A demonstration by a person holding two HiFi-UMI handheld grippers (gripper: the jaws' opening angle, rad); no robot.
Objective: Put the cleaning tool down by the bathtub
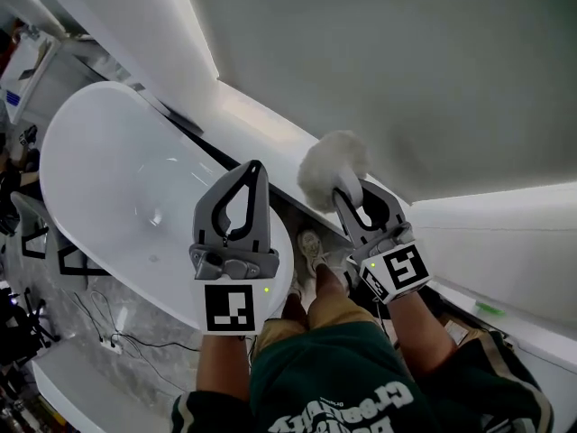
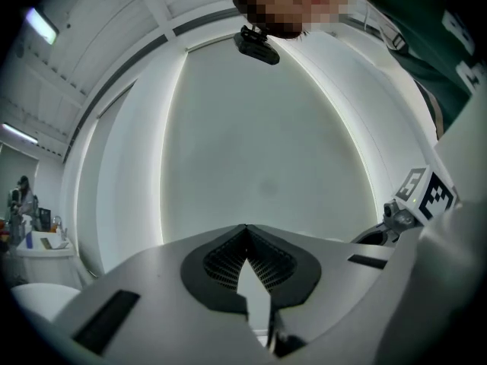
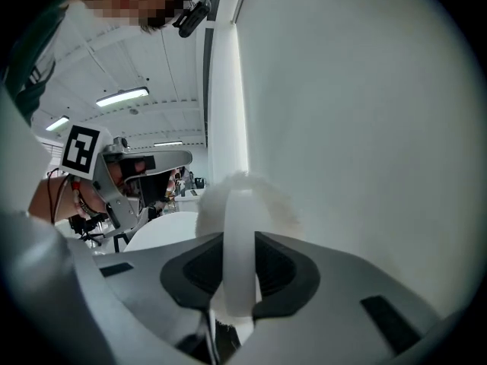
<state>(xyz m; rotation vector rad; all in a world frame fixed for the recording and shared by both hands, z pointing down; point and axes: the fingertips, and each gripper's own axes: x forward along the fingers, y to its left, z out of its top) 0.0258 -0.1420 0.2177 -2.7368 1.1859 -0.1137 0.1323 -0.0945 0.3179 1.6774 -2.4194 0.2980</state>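
The cleaning tool [image 1: 331,169] is a fluffy white duster head on a white handle [image 3: 237,242]. My right gripper [image 1: 350,195] is shut on that handle and holds the tool up against the white wall, above the ledge behind the bathtub. The white oval bathtub [image 1: 99,179] lies at the left of the head view. My left gripper [image 1: 254,167] hovers over the tub's near rim with its jaws shut and tips touching, nothing between them. In the left gripper view the left gripper [image 2: 245,228] points at the bare wall.
A white ledge [image 1: 257,115] runs between the tub and the wall. The person's legs and shoes [image 1: 311,251] stand between the tub and the ledge. Cables [image 1: 99,327] lie on the floor at the lower left. A white shelf with a green object [image 1: 489,308] is at the right.
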